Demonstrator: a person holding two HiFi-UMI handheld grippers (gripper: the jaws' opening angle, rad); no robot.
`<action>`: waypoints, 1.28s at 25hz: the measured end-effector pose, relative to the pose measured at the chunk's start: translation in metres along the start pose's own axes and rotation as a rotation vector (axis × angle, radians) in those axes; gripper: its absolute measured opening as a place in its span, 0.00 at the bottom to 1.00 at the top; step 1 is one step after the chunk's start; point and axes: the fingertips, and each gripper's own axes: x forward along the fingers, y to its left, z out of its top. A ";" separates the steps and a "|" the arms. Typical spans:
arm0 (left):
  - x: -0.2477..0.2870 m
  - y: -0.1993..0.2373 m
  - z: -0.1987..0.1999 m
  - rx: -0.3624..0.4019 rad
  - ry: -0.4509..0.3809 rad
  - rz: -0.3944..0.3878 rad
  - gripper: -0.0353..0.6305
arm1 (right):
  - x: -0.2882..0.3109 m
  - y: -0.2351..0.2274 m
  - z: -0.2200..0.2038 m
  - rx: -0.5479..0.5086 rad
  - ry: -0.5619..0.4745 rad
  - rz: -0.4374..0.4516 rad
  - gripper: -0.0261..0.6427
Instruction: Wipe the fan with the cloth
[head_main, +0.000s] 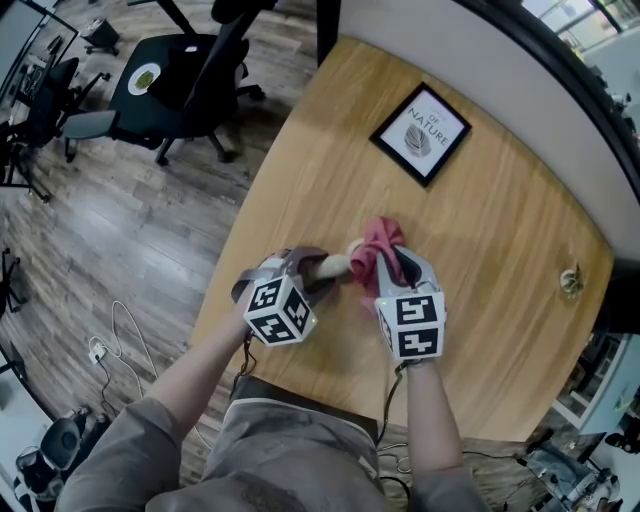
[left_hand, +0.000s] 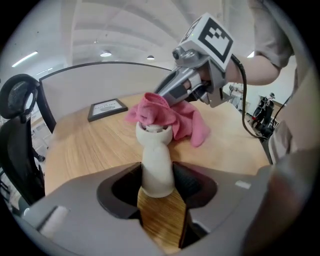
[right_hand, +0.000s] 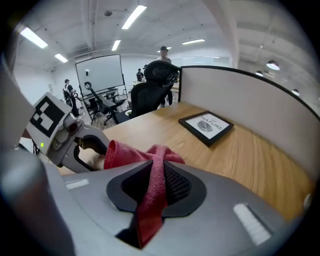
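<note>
Clamping the fan (left_hand: 156, 160) by its handle over the table (head_main: 480, 230), the left gripper (left_hand: 159, 192) is aiming its far end at the right gripper (right_hand: 155, 182), which is pinching the cloth (right_hand: 150, 200) draped there.

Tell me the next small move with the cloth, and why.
Probably drag the cloth with the right gripper across the fan head: its jaws pinch the cloth, which drapes over that head, and the left gripper grips the handle.

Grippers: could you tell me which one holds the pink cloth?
The right gripper pinches the pink cloth; the left gripper clamps the white fan by its handle.
</note>
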 end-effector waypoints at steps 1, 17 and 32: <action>0.000 0.000 0.000 0.001 0.003 -0.002 0.34 | 0.000 -0.005 -0.001 0.018 -0.002 -0.010 0.14; 0.000 0.002 -0.004 -0.046 -0.018 -0.002 0.34 | 0.018 0.085 0.013 -0.179 0.020 0.170 0.14; 0.000 0.003 -0.001 -0.031 -0.022 -0.009 0.34 | 0.014 0.046 0.017 -0.092 0.019 0.135 0.14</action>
